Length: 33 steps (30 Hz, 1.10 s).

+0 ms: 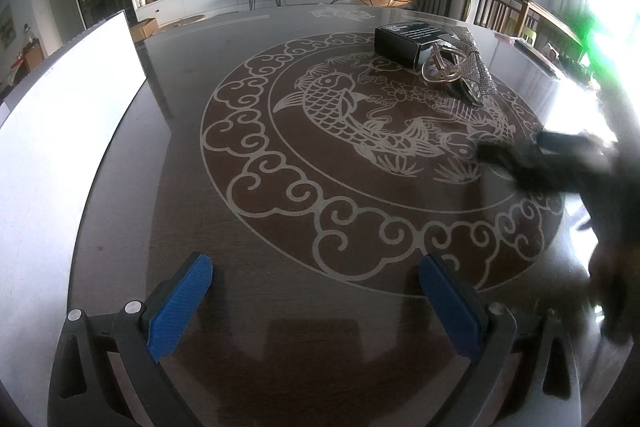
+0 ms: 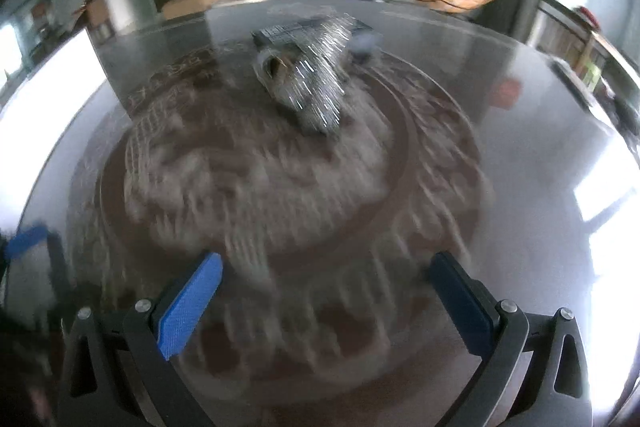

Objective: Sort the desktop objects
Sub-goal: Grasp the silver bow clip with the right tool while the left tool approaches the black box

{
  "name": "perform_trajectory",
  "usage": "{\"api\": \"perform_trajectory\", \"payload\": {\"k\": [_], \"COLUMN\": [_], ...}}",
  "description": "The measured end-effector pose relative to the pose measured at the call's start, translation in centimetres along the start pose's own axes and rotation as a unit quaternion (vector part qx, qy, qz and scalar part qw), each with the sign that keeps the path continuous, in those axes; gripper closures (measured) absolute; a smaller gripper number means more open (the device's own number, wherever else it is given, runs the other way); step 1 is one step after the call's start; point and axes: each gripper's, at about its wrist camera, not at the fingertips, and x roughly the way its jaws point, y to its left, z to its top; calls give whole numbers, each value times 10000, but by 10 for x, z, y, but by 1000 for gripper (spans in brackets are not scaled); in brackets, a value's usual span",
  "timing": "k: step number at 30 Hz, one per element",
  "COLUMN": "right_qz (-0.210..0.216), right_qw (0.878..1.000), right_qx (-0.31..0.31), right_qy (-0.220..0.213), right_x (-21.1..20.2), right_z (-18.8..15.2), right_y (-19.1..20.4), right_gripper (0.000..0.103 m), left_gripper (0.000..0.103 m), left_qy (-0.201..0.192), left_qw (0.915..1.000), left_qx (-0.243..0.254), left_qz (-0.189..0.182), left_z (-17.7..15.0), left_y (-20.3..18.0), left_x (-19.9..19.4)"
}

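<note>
- My left tongs [image 1: 316,303] are spread wide with nothing between the blue pads [image 1: 180,307]; bare table [image 1: 280,219] lies under and ahead of them.
- My right tongs [image 2: 324,303] are also spread and empty; that view is smeared with blur, so I judge them to be in motion toward the pile.
- The things to sort sit clustered well ahead of both tongs: a black box [image 1: 404,41], a glittery silver bow [image 1: 478,67] draped over a clear hair claw [image 1: 440,67]. From the right tongs the bow [image 2: 320,79] lies straight ahead, slightly up the table; from the left they lie ahead and off to the right.
- I think the step in hand is the reach. To do it well I would slow down before arriving, line the opening across the narrow middle of the bow, and take the top item first, since it rests on the claw and touches the box.
- The bow looks soft and floppy, so I'd expect it to sag when lifted.
- A white board or tray [image 1: 68,131] stands to the left of my left tongs, perhaps the drop place; I cannot tell.
- Room is generous between tongs and pile. The table rim curves away on the far right, near a dark flat thing I cannot identify.
</note>
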Motion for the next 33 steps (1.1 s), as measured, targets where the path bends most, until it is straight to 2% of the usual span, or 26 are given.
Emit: {"api": "perform_trajectory", "payload": {"k": [4,6,7,8,10,11,15,22,25,26,28,31,33], "right_qz": [241,237,184,152,80,118,186,5,99,151,252,328,309], "right_qw": [9997,9997,9998,9997,9994,9994,9991,9988,9981,9976,9966,9959,9963], "right_qx": [56,40,39,58,47,44,42,184,367,445,567,627,600], "right_qy": [-93,-90,-115,-187,-324,-334,-391,-463,-492,-508,-536,-556,-541], "right_x": [25,35,38,38,35,33,15,-44,-58,-62,-65,-68,-61], "right_z": [41,57,63,66,67,65,39,-46,-65,-69,-74,-79,-67], "right_y": [6,9,9,8,4,1,-11,-37,-45,-47,-51,-51,-54], "right_gripper": [0,1,4,11,49,53,53,53,53,53,52,52,52], "left_gripper": [0,0,0,0,0,0,0,0,0,0,0,0,0], "left_qy": [1,0,-1,0,0,0,1,4,122,245,375,189,89], "left_qw": [10000,10000,10000,10000,10000,10000,10000,10000,9991,9972,9952,9923,9907], "left_qx": [0,0,0,1,2,2,3,-13,348,603,869,1221,1357], "left_qz": [0,0,0,0,0,1,1,12,-212,-356,-246,-88,-87], "left_z": [0,0,0,0,0,0,0,0,13,23,46,90,120], "left_y": [0,0,0,0,0,0,0,0,-7,-11,-16,-20,-24], "left_x": [0,0,0,0,0,0,0,0,7,14,26,45,59]}}
